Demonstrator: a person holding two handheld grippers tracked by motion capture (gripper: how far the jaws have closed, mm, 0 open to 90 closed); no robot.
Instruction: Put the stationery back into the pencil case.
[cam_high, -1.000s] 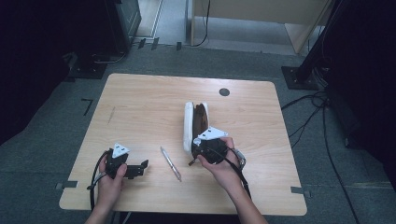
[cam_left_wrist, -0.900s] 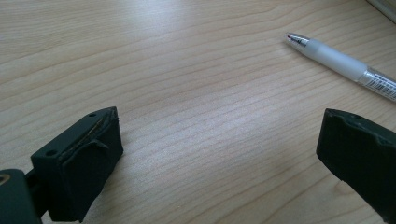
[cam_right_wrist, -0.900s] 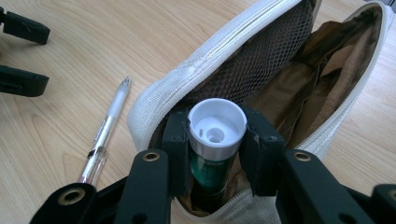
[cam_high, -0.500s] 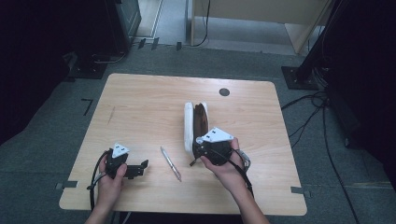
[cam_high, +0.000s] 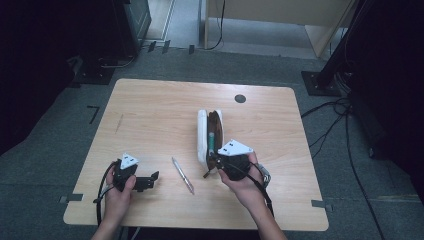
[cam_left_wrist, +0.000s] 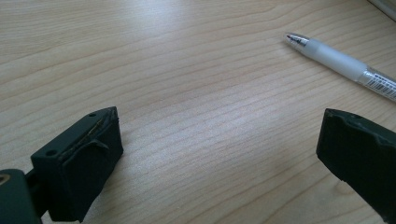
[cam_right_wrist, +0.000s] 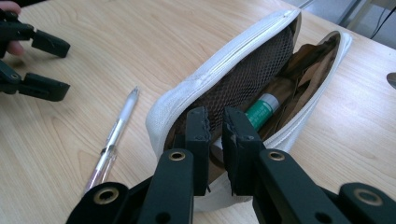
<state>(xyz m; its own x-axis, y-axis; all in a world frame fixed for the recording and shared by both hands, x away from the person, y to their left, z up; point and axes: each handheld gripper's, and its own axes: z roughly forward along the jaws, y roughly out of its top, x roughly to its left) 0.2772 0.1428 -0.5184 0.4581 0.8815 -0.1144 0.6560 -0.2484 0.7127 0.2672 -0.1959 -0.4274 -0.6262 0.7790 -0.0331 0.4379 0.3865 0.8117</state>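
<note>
An open white pencil case (cam_high: 202, 134) with a brown lining lies on its side in the middle of the wooden table (cam_high: 150, 115). In the right gripper view a green-and-white marker (cam_right_wrist: 260, 109) lies inside the case (cam_right_wrist: 224, 65). My right gripper (cam_high: 210, 165) is at the case's near end. Its jaws (cam_right_wrist: 215, 126) stand almost together on the marker's white end. A clear pen (cam_high: 182, 175) lies on the table between the grippers. My left gripper (cam_high: 152, 179) rests open left of the pen (cam_left_wrist: 345, 65), with bare wood between its jaws (cam_left_wrist: 215, 149).
A small dark round disc (cam_high: 240, 98) sits on the table behind the case. Black stand bases (cam_high: 320, 80) and cables (cam_high: 345, 125) lie on the floor to the right. The left gripper (cam_right_wrist: 32, 60) also appears far left in the right gripper view.
My right gripper has shifted slightly to the right and nearer at the case's end. The left gripper and the pen have not moved.
</note>
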